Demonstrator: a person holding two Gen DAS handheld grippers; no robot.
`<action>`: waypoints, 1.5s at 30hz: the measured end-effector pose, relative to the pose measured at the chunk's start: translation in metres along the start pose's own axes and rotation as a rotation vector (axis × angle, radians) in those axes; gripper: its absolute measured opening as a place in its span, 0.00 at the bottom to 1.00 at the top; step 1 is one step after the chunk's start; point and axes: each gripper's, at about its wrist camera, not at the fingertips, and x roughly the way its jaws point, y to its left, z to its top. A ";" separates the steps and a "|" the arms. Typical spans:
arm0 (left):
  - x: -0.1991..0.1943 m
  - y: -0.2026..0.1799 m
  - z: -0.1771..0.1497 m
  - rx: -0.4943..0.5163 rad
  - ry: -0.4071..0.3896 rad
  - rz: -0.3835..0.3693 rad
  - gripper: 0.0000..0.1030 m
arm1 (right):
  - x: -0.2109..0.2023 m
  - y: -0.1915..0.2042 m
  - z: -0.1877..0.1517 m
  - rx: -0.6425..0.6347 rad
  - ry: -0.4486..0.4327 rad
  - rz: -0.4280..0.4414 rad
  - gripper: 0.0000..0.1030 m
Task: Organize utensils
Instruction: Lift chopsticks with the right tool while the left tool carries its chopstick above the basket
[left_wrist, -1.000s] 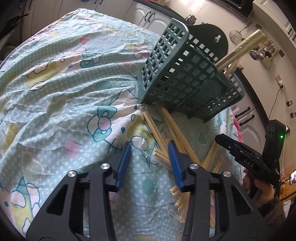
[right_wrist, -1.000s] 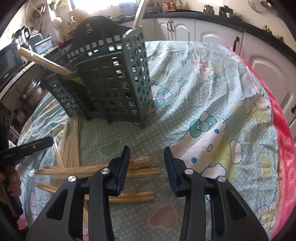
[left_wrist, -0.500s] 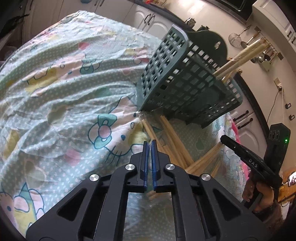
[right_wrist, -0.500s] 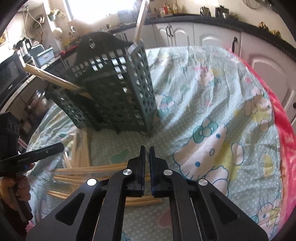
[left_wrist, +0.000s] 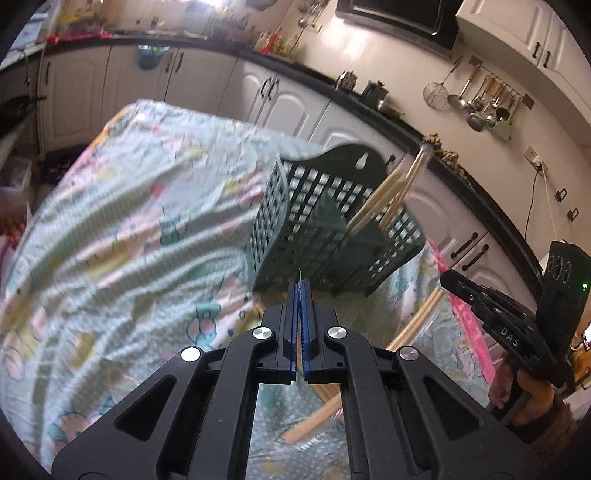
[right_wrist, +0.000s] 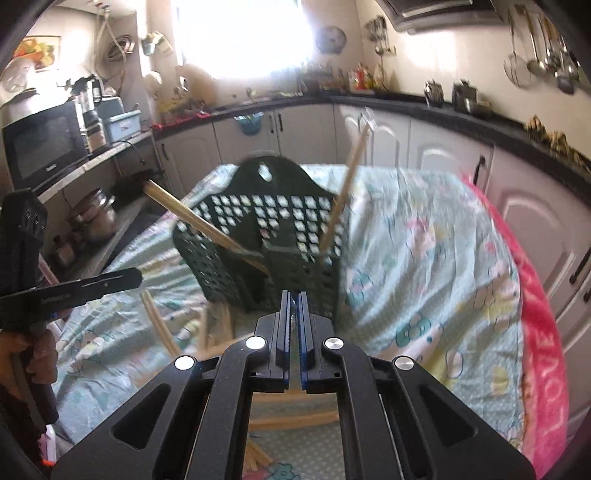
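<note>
Microwave (right_wrist: 42, 144), perhaps; hanging ladles (left_wrist: 476, 103).

Green basket (left_wrist: 332, 221) with protruding chopsticks (left_wrist: 384, 199) dead ahead; open cloth (left_wrist: 110, 240) leftward.

Daylight floods in from a window (right_wrist: 240, 37) that is blown out to pure white in the right wrist view, washing out the wall around it. Both fisheye views bend straight lines and darken to black at the corners. Motion blur smears the patterned cloth (left_wrist: 122, 229) and the green basket (left_wrist: 325, 218). Nearer the lens, parts stay sharp.
</note>
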 end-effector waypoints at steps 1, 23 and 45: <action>-0.005 -0.003 0.004 0.013 -0.014 0.006 0.00 | -0.006 0.004 0.004 -0.013 -0.017 0.006 0.03; -0.073 -0.050 0.043 0.148 -0.182 -0.029 0.00 | -0.075 0.059 0.061 -0.173 -0.197 0.050 0.03; -0.120 -0.094 0.112 0.215 -0.357 -0.100 0.00 | -0.130 0.057 0.132 -0.201 -0.397 0.037 0.03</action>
